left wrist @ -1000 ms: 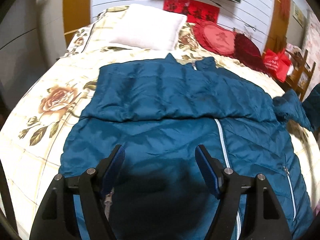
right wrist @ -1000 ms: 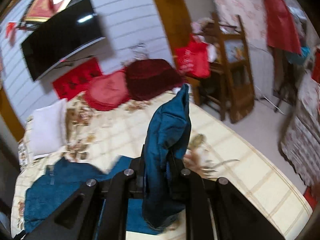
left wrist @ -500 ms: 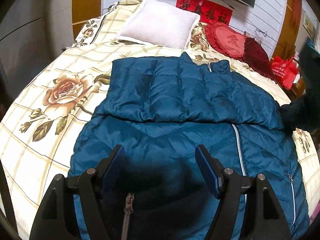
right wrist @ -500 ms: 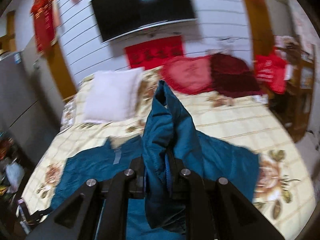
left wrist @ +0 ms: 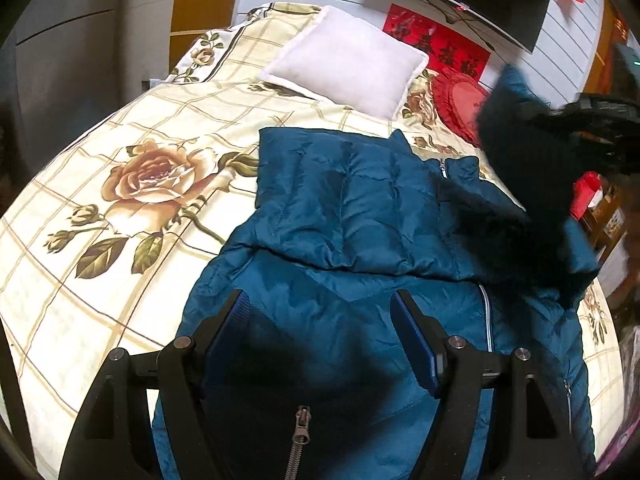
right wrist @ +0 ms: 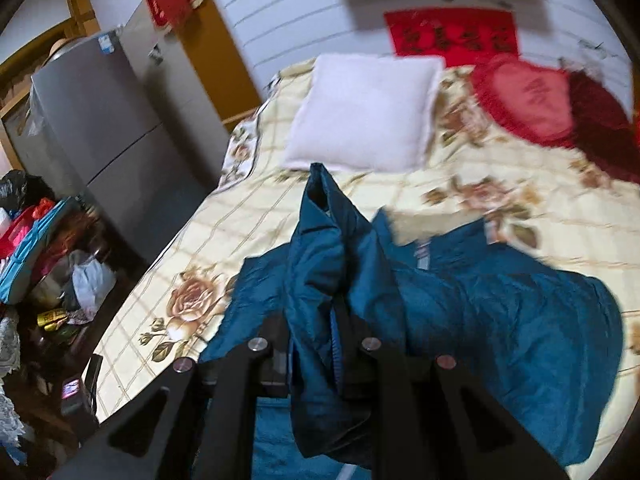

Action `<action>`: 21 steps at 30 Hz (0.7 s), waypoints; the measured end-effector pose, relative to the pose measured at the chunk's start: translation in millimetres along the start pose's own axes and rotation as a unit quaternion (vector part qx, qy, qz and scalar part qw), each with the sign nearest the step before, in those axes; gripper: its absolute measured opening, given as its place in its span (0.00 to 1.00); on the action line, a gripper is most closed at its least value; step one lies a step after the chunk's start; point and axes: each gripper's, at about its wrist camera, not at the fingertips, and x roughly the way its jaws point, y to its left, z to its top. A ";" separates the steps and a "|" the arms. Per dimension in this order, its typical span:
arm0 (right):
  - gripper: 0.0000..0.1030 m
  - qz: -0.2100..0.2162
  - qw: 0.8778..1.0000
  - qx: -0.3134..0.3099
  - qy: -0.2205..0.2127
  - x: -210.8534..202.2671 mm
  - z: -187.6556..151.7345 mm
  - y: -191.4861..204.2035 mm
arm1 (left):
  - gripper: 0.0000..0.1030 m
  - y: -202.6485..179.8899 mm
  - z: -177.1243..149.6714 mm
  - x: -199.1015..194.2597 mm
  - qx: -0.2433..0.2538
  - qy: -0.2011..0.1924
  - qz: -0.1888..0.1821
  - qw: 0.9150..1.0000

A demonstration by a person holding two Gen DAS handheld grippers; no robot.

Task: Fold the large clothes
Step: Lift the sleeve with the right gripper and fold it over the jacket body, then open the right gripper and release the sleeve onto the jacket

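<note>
A teal padded jacket (left wrist: 360, 216) lies front up on the flowered bed, one sleeve folded across its chest. My left gripper (left wrist: 320, 308) hovers open over the jacket's lower front, above the zip pull (left wrist: 301, 424), with nothing between its blue pads. My right gripper (right wrist: 320, 316) is shut on the other sleeve (right wrist: 320, 240), whose cuff stands up past the fingers. The left wrist view shows that sleeve (left wrist: 520, 160) as a dark blurred shape held aloft over the jacket's right shoulder, with the right gripper (left wrist: 592, 116) behind it.
A white pillow (left wrist: 344, 60) and a red heart cushion (left wrist: 460, 100) lie at the head of the bed. A grey fridge (right wrist: 100, 128) and floor clutter (right wrist: 48, 248) stand off the bed's left side. A red bag (left wrist: 586, 192) sits past the right edge.
My right gripper has swung the sleeve from the bed's right side inward, over the jacket. The left gripper has drifted toward the hem, so the zip pull has come into view.
</note>
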 end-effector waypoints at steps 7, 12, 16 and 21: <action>0.14 0.012 0.998 0.011 0.059 92.6 -36.2 24.6 | 0.76 7.1 2.6 2.4 0.001 0.000 0.006 1.000; 0.30 0.010 0.992 0.007 0.122 125.3 -53.7 23.6 | 0.76 18.8 7.6 2.1 -0.027 -0.004 -0.007 1.000; 0.61 0.044 0.994 0.004 0.103 93.8 -47.3 18.5 | 0.76 28.3 9.6 0.4 -0.062 -0.011 -0.037 0.997; 0.61 0.024 0.998 0.010 0.052 17.4 -32.7 -14.9 | 0.76 31.9 9.8 11.4 -0.094 0.000 -0.070 0.993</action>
